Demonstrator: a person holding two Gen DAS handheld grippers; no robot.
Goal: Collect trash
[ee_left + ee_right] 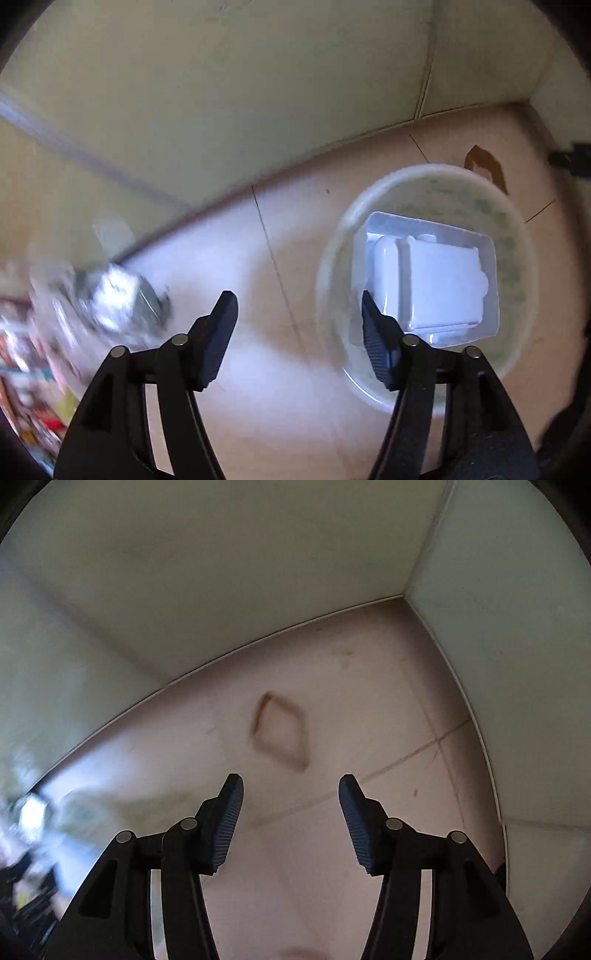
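Beside the left gripper, jaws apart and empty, a plastic tray sits loosely in a bowl; a clumsy nudge could tip both.

We see a floor of big light brown tiles with thin dark lines between them. Pale walls meet in a corner. A brown ring-shaped mark sits on the floor near that corner. Bright light falls on the floor at the left.
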